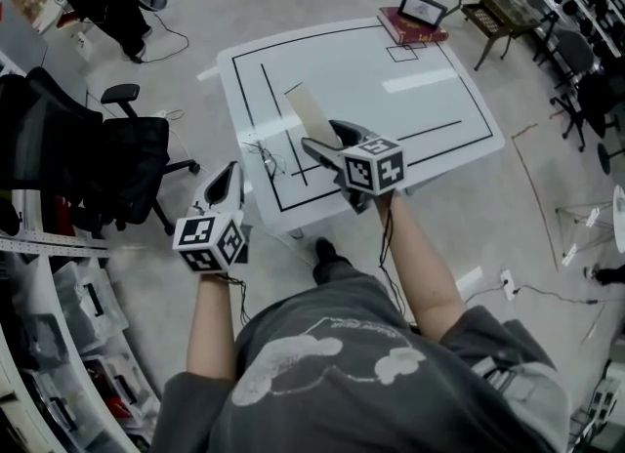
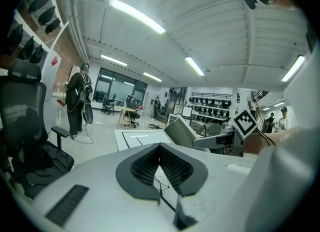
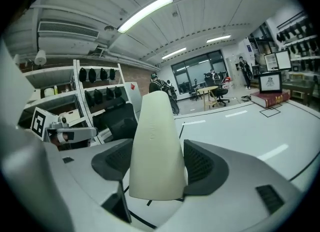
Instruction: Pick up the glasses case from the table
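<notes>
The glasses case (image 1: 311, 109) is a long beige hard case. It is off the table, and my right gripper (image 1: 327, 139) is shut on its lower end while the rest sticks up and away. In the right gripper view the case (image 3: 156, 146) stands between the two dark pads (image 3: 202, 168) and fills the gap. My left gripper (image 1: 232, 176) hangs beyond the table's near left edge, shut on nothing. In the left gripper view its pads (image 2: 145, 168) meet in a point, with the case (image 2: 180, 131) off to the right.
The white table (image 1: 430, 90) carries black tape lines. Thin wire glasses (image 1: 266, 156) lie near its front left corner. A red book with a framed screen (image 1: 418, 20) sits at the far corner. A black office chair (image 1: 117, 153) stands to the left. Shelving (image 1: 59, 324) runs along the left side.
</notes>
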A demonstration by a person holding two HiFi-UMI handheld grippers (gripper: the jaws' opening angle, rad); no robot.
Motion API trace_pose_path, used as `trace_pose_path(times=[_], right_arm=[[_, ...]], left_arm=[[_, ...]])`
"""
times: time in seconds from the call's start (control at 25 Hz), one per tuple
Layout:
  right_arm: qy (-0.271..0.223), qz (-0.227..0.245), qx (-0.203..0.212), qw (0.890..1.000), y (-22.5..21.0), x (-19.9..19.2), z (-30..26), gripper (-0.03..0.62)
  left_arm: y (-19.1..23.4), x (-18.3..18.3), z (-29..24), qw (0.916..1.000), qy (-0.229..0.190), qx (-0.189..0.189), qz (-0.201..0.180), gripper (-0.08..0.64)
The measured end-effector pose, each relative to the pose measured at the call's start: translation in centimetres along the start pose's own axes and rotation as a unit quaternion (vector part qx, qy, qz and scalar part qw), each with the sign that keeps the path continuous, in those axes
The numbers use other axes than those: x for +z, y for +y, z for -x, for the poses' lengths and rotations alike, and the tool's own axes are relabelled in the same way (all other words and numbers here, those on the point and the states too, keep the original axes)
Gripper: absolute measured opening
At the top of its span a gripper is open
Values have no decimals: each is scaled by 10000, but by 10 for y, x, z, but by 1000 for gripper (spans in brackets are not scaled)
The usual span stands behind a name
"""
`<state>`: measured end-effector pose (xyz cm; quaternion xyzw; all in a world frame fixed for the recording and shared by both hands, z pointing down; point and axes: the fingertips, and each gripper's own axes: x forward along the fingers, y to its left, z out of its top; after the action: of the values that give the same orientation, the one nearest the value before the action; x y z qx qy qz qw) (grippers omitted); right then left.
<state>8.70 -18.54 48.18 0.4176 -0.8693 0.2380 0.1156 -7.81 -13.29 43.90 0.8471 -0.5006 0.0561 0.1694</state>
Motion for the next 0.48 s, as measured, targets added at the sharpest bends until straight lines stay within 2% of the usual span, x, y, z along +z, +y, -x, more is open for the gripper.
trace_pose_path(times=[0.48], right_arm=[[-119, 75, -148, 9998, 20, -18, 35, 314]], left_arm=[[-8, -18, 42, 9999, -89, -25, 76, 2]])
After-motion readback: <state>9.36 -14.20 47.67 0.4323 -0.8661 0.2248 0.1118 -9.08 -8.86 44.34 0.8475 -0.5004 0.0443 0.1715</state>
